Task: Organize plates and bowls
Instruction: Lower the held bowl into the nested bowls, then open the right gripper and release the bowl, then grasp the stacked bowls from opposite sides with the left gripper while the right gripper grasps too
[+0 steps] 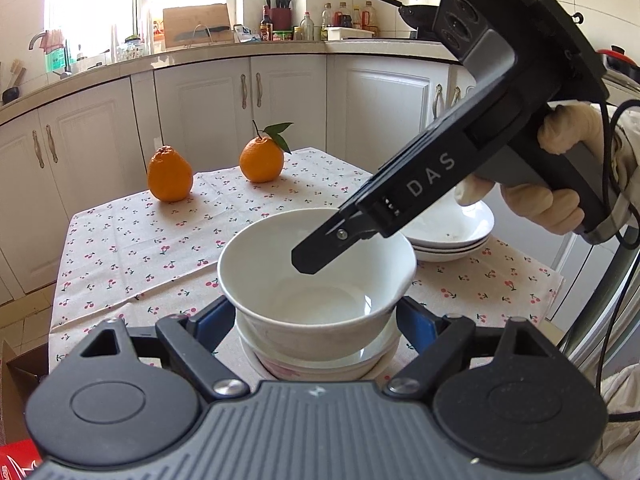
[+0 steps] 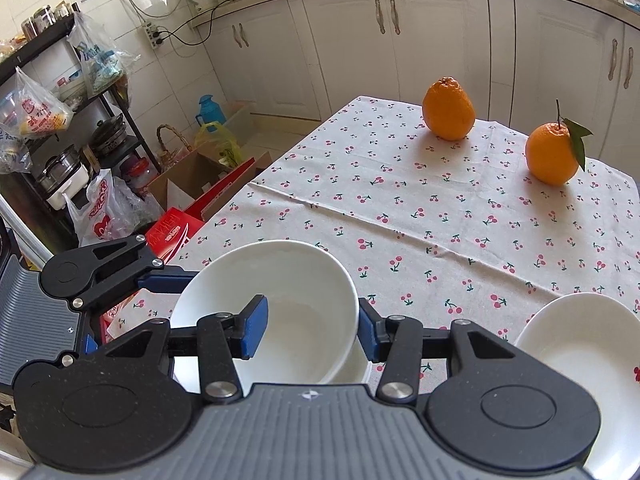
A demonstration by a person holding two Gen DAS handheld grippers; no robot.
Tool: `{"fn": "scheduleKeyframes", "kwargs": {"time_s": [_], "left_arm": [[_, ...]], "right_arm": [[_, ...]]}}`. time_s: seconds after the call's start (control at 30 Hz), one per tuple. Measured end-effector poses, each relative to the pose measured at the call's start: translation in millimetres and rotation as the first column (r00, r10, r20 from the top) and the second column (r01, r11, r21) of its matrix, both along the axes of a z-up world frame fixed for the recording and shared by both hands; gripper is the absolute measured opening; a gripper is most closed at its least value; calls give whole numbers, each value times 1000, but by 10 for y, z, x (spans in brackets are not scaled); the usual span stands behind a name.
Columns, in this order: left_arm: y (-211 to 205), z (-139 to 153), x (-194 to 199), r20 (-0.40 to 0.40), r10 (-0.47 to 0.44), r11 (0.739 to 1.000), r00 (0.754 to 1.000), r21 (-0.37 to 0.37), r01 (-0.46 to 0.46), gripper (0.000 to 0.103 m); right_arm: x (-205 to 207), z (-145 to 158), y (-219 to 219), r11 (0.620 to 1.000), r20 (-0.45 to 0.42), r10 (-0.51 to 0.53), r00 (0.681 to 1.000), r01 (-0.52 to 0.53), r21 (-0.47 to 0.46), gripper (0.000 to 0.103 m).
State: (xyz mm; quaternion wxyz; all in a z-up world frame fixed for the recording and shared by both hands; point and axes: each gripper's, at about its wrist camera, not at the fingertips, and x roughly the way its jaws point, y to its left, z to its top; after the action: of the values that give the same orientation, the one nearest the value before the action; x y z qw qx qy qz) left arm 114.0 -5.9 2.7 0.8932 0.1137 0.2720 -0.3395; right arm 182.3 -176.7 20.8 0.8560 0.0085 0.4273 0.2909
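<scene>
The fingers (image 2: 253,330) of the right gripper (image 2: 308,330) pinch the wall of a white bowl (image 2: 276,300): one blue pad sits inside the bowl, the other (image 2: 370,334) against its outer wall on the right. In the left wrist view, the same gripper (image 1: 316,256) reaches down into the bowl (image 1: 316,268) from the upper right, carried by a gloved hand (image 1: 560,176).

The left gripper (image 1: 316,322) stands spread, with one blue-padded finger (image 1: 216,320) on each side of the bowl's lower wall; contact between pads and bowl cannot be confirmed.

The held bowl is nested on top of a stack of bowls (image 1: 320,364) near the front edge of the tabletop (image 1: 132,240), which carries a cherry-print cloth. To the right of it, near but apart, is a stack of shallow white plates (image 1: 452,236).

Two oranges stand well apart from the dishes at the far side of the tabletop: one plain orange (image 1: 170,174) on the left, and one leafed orange (image 1: 262,159) on the right. White cabinets (image 1: 288,100) run behind the tabletop. To the side on the floor are a cardboard box (image 2: 188,184) and plastic bags (image 2: 104,208), beside a dark shelf rack (image 2: 60,92).
</scene>
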Motion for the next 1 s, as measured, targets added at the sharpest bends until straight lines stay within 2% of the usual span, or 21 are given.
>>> {"fn": "scheduleKeyframes", "kwargs": {"time_s": [0.37,0.43,0.5,0.57,0.63,0.7,0.9,1.0], "left_arm": [[-14,-65,40,-28,-8,1000,1000,5,8,87],[-15,-79,32,-24,-9,1000,1000,8,9,88],[-7,-79,22,-20,-16,1000,1000,8,16,93],[6,-79,15,-22,-21,1000,1000,7,21,96],[29,-97,5,-35,-30,999,999,12,30,96],[58,-116,-13,-46,-37,999,998,15,38,96],[166,-159,-32,-73,-68,996,995,61,72,96],[218,-189,0,-76,-80,990,994,108,88,96]], "right_arm": [[-8,-70,35,999,10,2,1000,-2,-33,57],[-19,-74,51,999,22,4,1000,-3,-44,62],[-42,-58,64,998,48,4,999,-1,-56,77],[-57,-30,59,999,73,-2,997,6,-52,85],[-75,-9,50,999,89,-4,996,9,-49,87],[-107,-5,39,999,105,-8,994,14,-51,96],[-374,-27,-5,997,186,36,982,-22,-79,102],[-535,-49,-28,991,228,73,971,-44,-130,103]]}}
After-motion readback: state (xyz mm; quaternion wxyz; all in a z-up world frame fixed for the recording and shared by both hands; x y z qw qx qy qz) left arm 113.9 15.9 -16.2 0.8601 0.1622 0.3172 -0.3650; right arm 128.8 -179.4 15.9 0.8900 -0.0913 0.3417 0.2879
